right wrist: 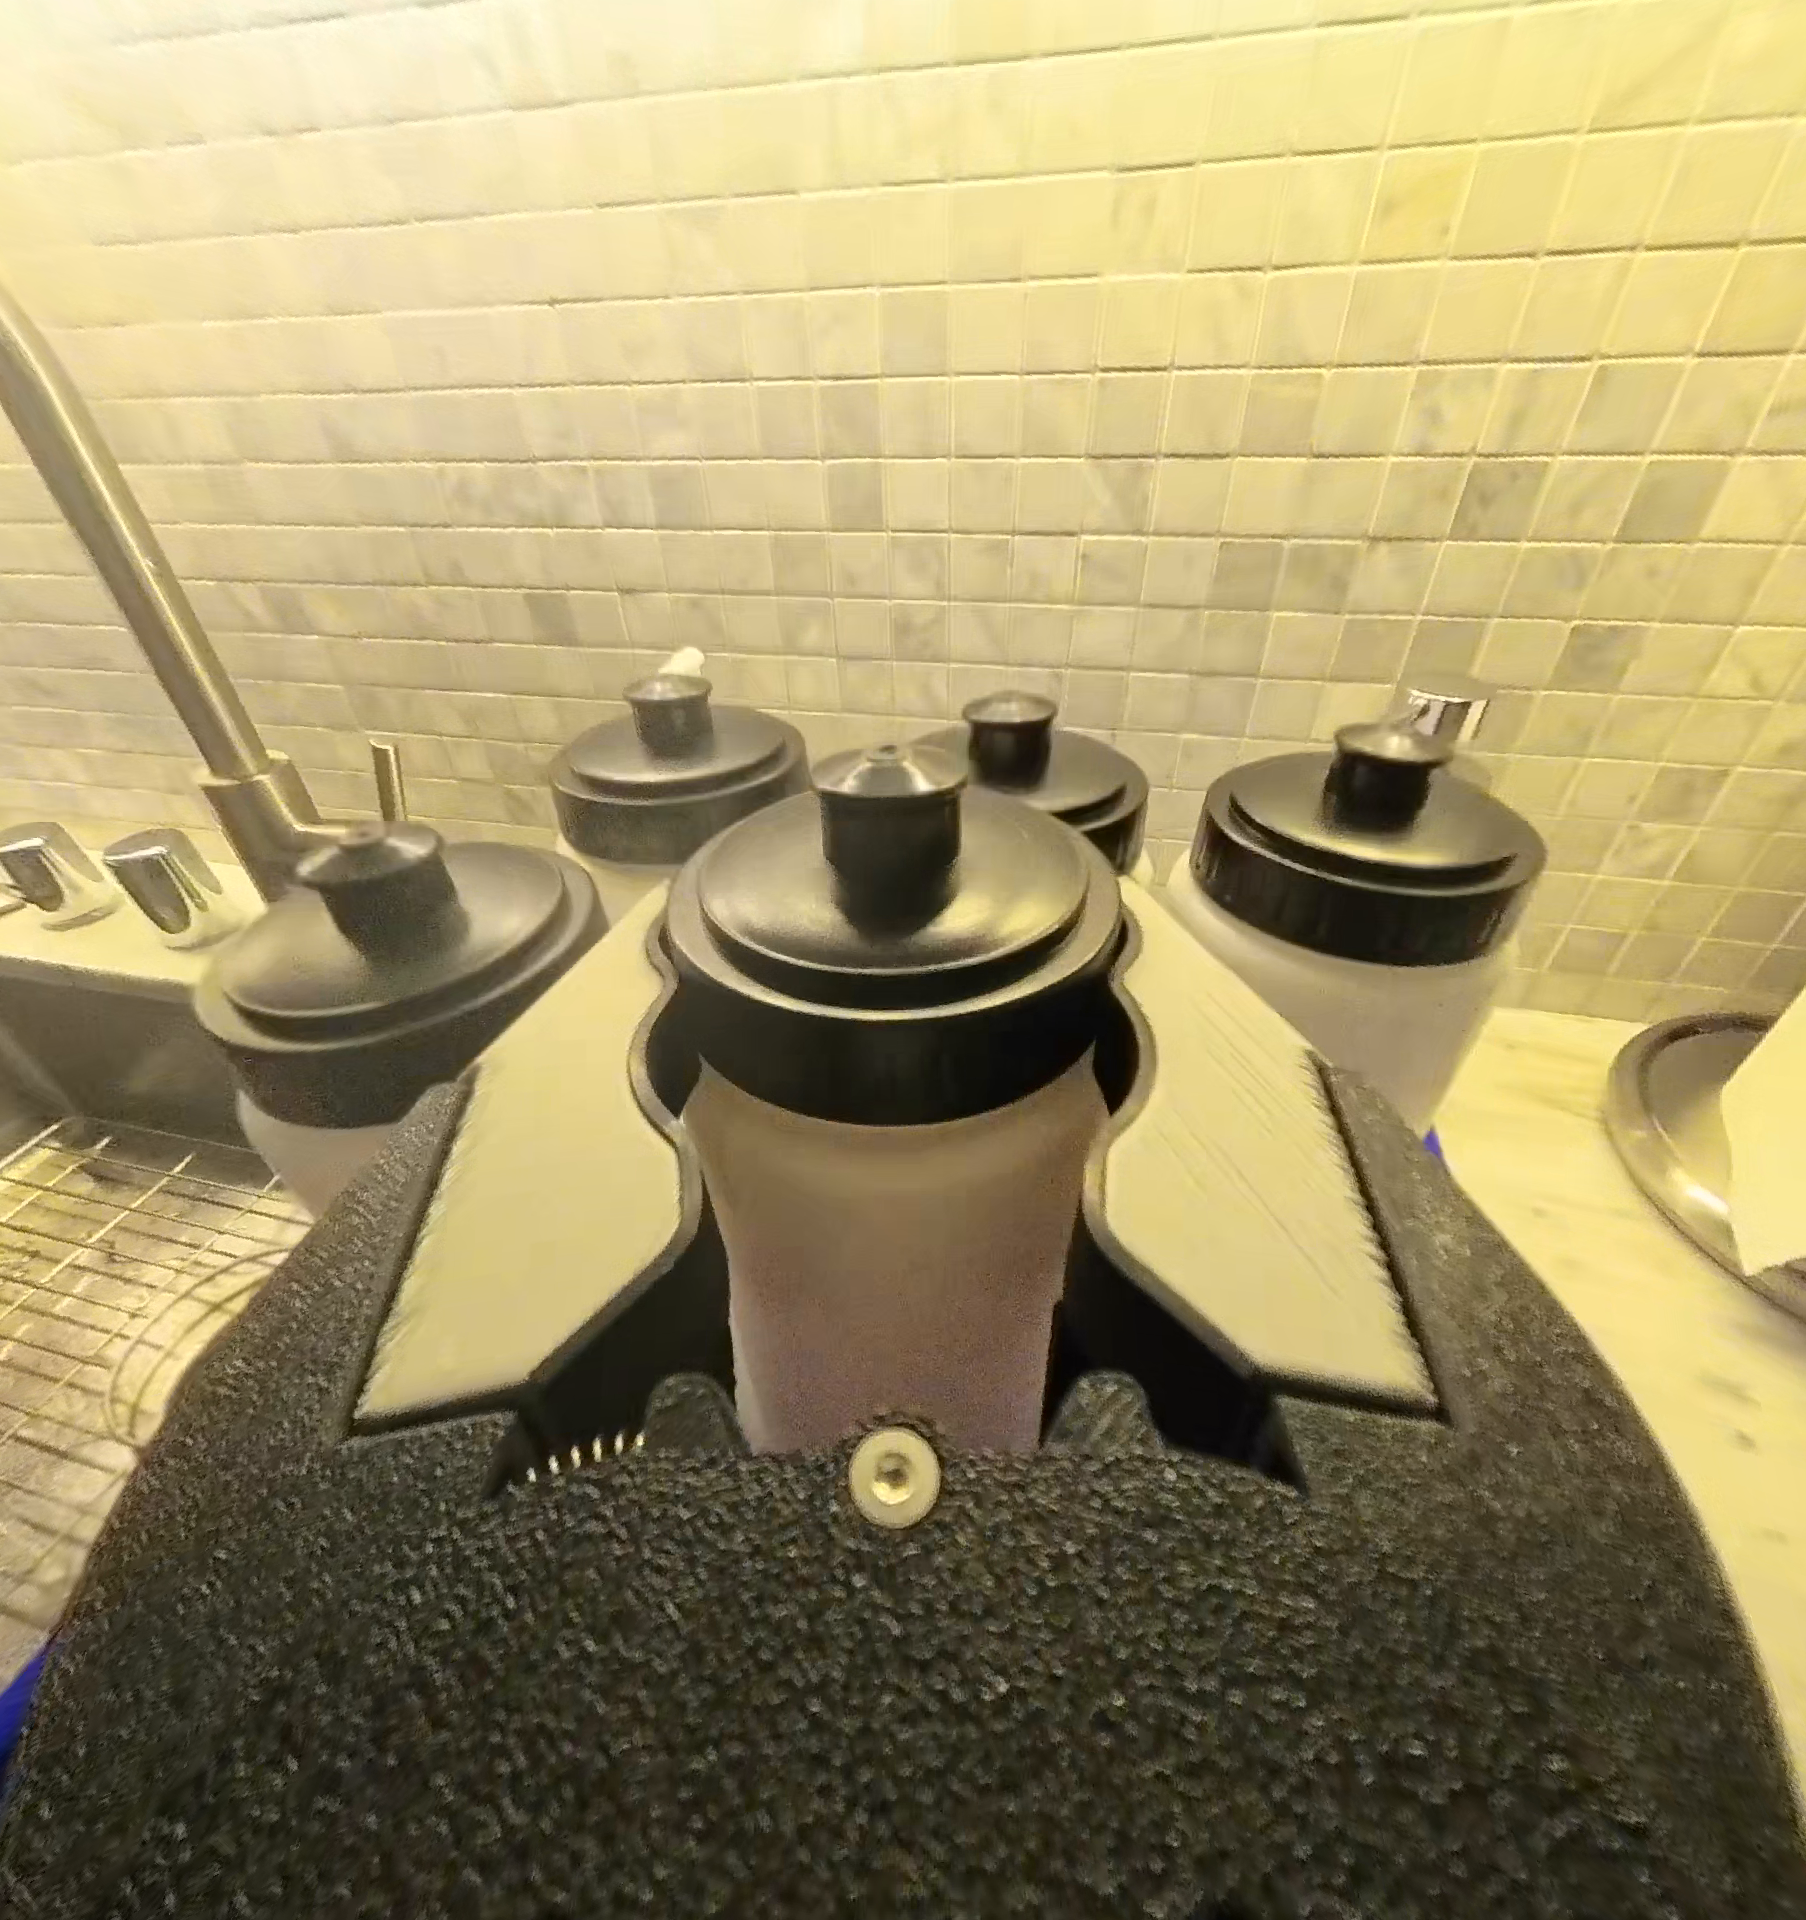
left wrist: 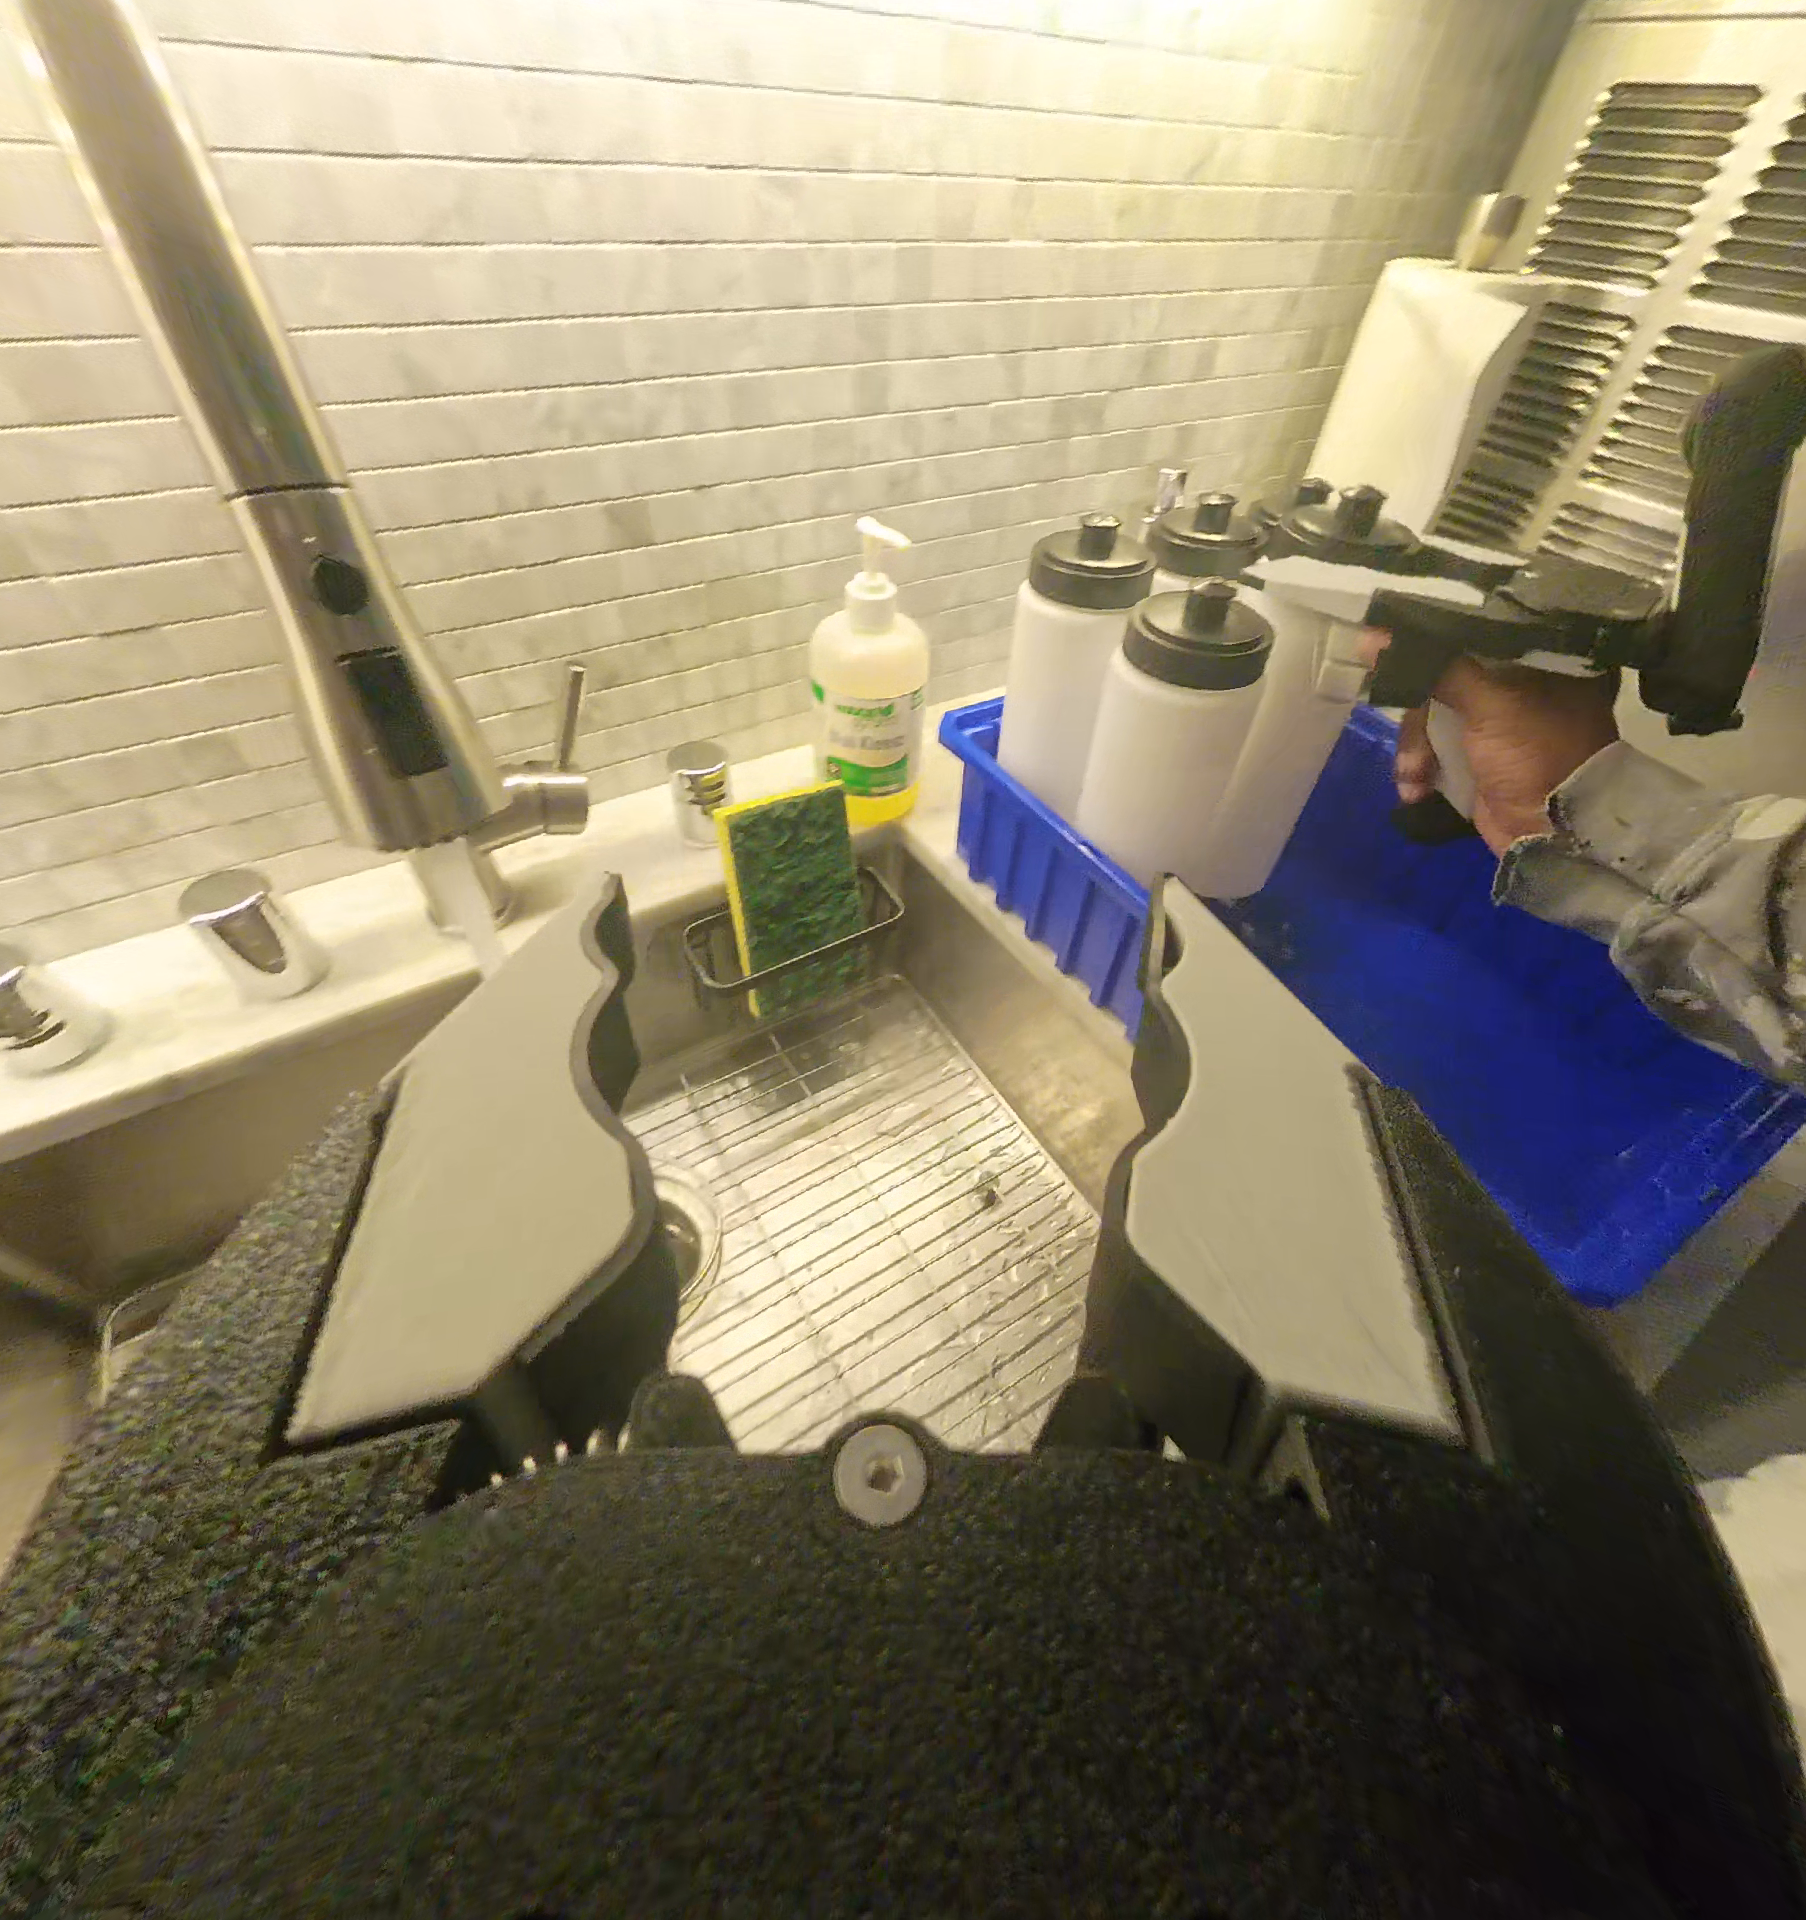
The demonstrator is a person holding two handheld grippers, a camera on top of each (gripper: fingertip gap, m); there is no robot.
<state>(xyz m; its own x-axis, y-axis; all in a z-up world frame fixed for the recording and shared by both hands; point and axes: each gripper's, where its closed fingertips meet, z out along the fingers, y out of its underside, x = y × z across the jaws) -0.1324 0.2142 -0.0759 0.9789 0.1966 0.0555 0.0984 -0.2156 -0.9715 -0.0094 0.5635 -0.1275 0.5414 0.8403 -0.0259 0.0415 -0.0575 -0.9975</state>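
Left wrist view: left gripper hangs agape and empty above the sink, blue bin to its right; right wrist view: right gripper clasps a white bottle just under its black cap, other bottles close ahead, so keep it upright.

**Two wrist cameras over one sink corner**

The left wrist view looks down and forward across the sink toward the tiled wall, from some way back. The right wrist view sits very close among the bottles, facing that same wall. Both share the faucet, the bottles and the sink's wire grid.
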